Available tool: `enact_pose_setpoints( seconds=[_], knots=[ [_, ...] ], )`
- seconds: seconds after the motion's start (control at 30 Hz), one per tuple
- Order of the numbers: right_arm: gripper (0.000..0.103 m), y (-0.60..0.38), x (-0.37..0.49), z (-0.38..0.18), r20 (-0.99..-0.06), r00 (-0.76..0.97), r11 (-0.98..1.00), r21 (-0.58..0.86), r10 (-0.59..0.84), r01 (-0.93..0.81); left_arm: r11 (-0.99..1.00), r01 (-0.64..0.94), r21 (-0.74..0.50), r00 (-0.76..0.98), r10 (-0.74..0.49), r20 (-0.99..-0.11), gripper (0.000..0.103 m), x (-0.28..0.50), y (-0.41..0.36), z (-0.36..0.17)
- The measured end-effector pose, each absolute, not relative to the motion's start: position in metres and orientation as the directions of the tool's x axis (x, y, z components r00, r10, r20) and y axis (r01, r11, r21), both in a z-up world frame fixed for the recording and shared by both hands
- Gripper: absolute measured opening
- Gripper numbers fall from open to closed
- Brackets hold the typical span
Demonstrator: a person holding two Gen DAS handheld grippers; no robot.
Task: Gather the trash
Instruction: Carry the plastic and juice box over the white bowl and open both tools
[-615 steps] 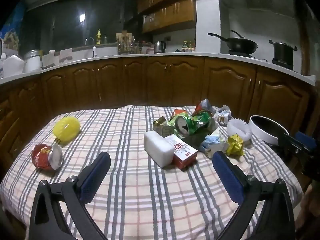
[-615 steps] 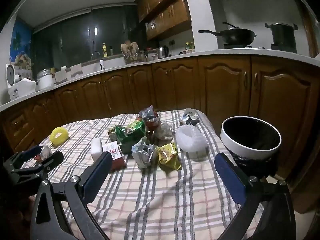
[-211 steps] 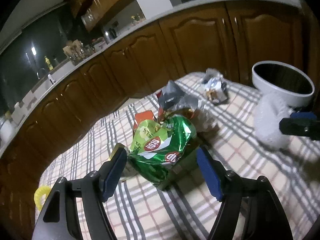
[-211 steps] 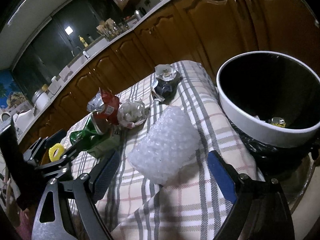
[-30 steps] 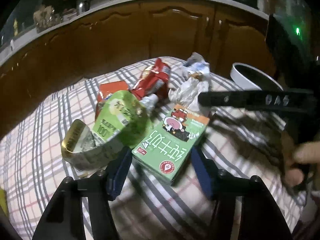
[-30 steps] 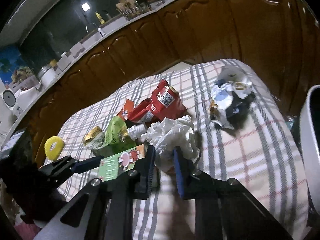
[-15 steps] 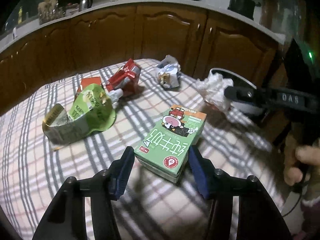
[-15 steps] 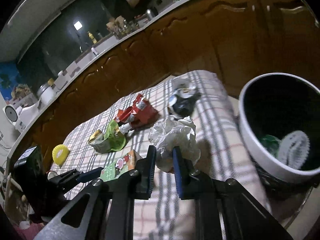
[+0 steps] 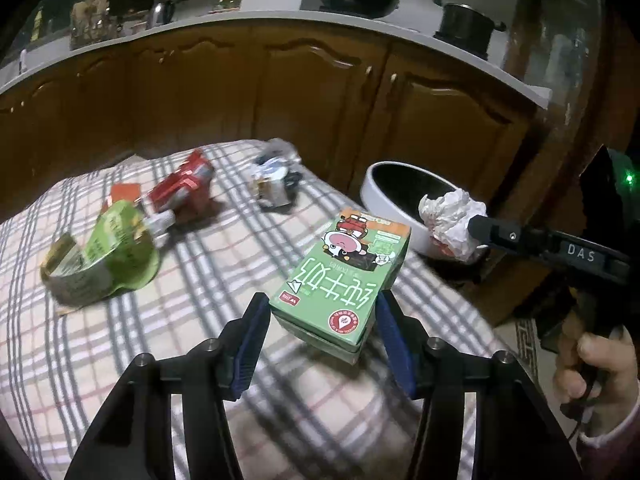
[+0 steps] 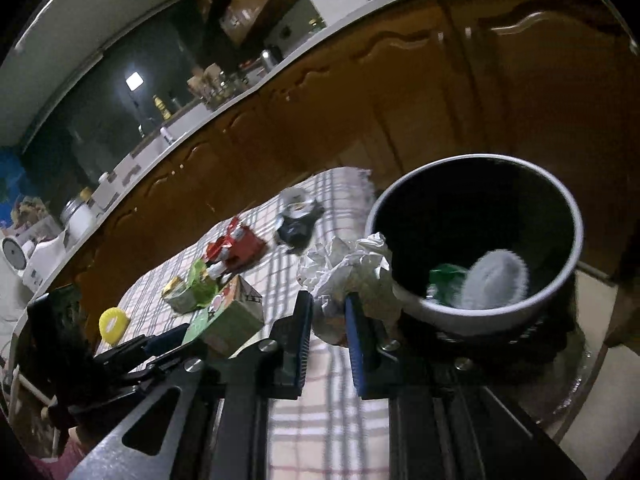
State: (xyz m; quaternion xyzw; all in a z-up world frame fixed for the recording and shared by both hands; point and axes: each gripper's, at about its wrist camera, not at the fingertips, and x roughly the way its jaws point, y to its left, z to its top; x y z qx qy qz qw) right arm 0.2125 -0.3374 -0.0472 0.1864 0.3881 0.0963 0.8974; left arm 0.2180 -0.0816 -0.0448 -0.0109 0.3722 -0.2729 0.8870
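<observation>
My left gripper (image 9: 320,316) is shut on a green milk carton (image 9: 344,268) and holds it above the checked tablecloth (image 9: 120,344). The carton also shows in the right wrist view (image 10: 228,320). My right gripper (image 10: 328,312) is shut on a crumpled white paper ball (image 10: 352,272) and holds it at the near rim of the white bin (image 10: 576,224). In the left wrist view the paper ball (image 9: 452,216) hangs beside the bin (image 9: 376,196). The bin holds a green wrapper (image 10: 444,276) and bubble wrap (image 10: 496,280).
On the cloth lie a green bag (image 9: 112,252), a red wrapper (image 9: 180,188), a crumpled silver wrapper (image 9: 276,176) and a yellow ring (image 10: 114,320). Brown cabinets (image 9: 280,88) stand behind the table. The bin stands off the table's right edge.
Both grippers have moved right toward the bin with their loads. The paper ball now sits at the bin's rim. The carton is lifted higher above the cloth.
</observation>
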Motion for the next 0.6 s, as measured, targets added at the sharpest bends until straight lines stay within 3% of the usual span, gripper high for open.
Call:
enact_pose_setpoints(
  seconds=[0.6],
  knots=[
    [0.017, -0.389, 0.204, -0.041, -0.641, 0.723, 0.912, 0.409, 0.258, 0.038, 0.811, 0.551, -0.195, 0.567, -0.535, -0.626, 0.052, 0.236, -0.147, -0.025]
  ],
)
